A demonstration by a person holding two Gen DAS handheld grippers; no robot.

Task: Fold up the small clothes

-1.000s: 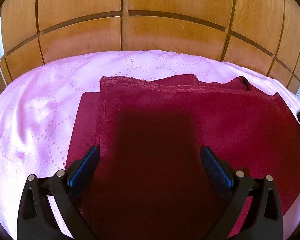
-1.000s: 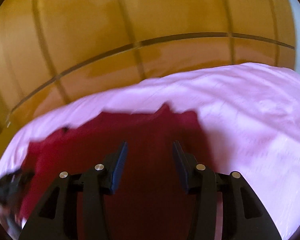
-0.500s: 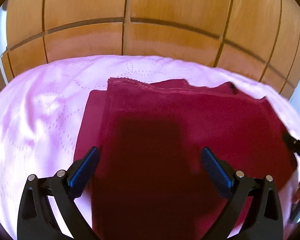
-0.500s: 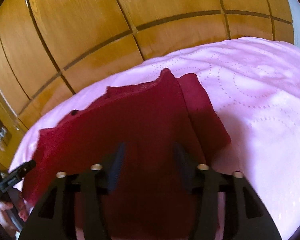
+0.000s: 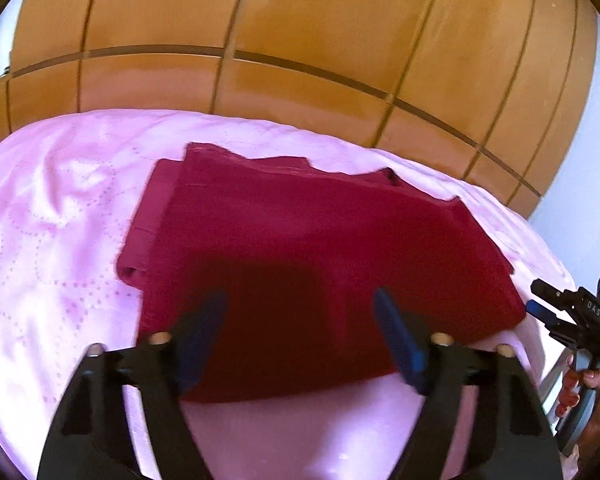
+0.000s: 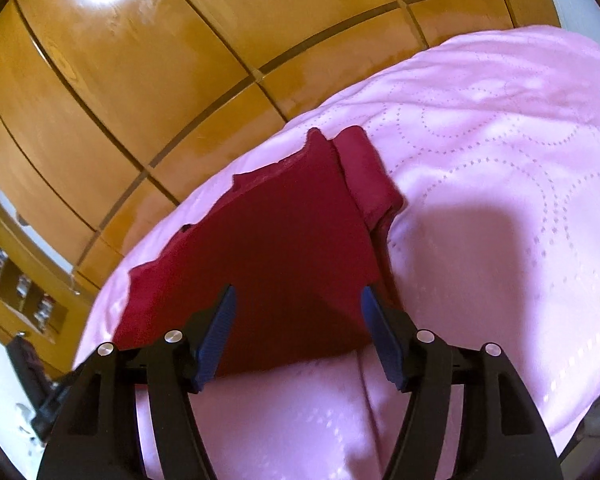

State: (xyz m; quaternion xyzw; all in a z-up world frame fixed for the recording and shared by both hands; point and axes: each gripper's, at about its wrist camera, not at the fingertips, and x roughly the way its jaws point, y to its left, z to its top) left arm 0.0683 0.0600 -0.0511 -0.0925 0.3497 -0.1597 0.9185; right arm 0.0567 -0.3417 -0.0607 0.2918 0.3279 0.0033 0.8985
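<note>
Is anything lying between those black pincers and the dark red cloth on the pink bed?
Nothing visible is. The red garment lies folded on the pink bedspread, with nothing on top of it. The left gripper and the right gripper both hang open just above its near edge, with only air between.

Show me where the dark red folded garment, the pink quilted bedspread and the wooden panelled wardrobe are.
dark red folded garment [image 5: 320, 240], left wrist view, middle of the top layer.
pink quilted bedspread [image 6: 500, 152], right wrist view, bare stitched area right of the garment.
wooden panelled wardrobe [image 5: 300, 20], left wrist view, upper door panel.
</note>
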